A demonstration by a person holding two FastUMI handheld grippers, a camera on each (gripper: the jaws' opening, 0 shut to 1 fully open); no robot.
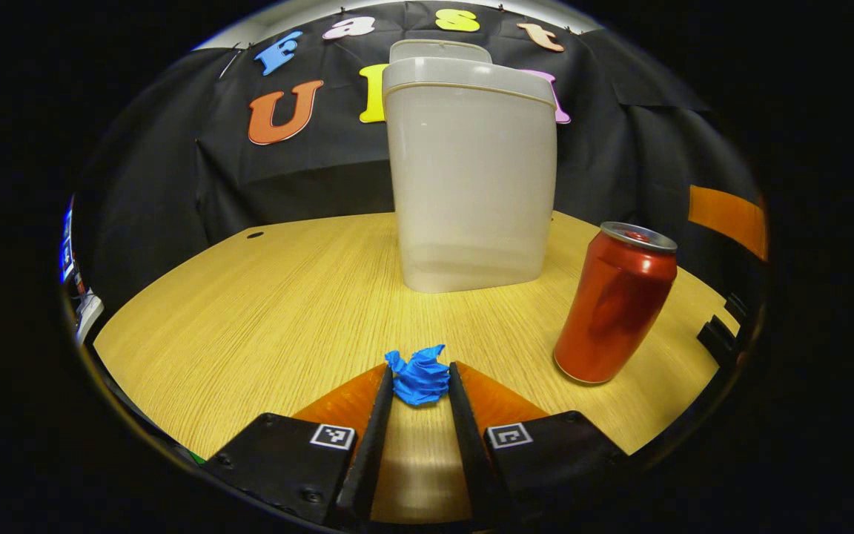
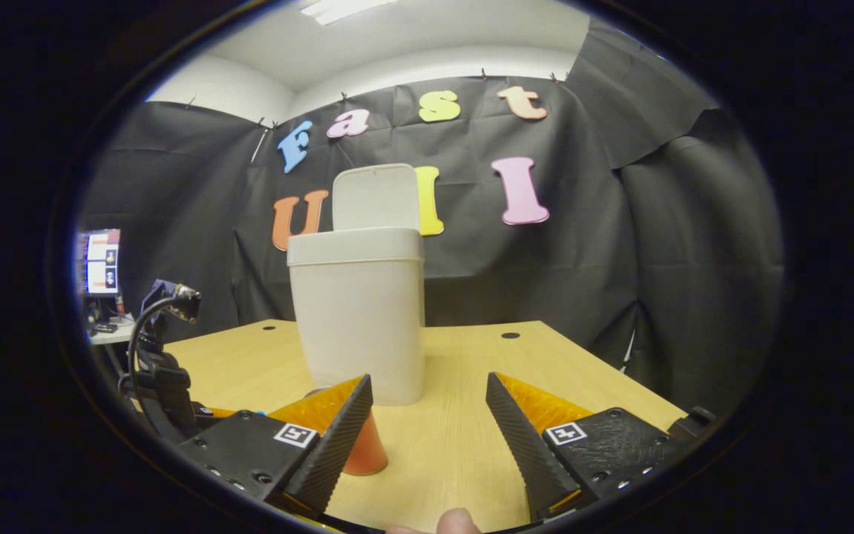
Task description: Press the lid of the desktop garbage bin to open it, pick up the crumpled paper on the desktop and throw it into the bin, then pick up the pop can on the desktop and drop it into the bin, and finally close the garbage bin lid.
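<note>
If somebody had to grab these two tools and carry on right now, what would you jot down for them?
Left gripper: jaws either side of the blue paper ball, close to it; firm grip unclear.
Right gripper: open, holding nothing, facing the bin.
Bin at the back of the table, lid already up.
Red can upright to the bin's right, untouched.
Done: lid opened.
Left: paper into bin, can into bin, close lid.
</note>
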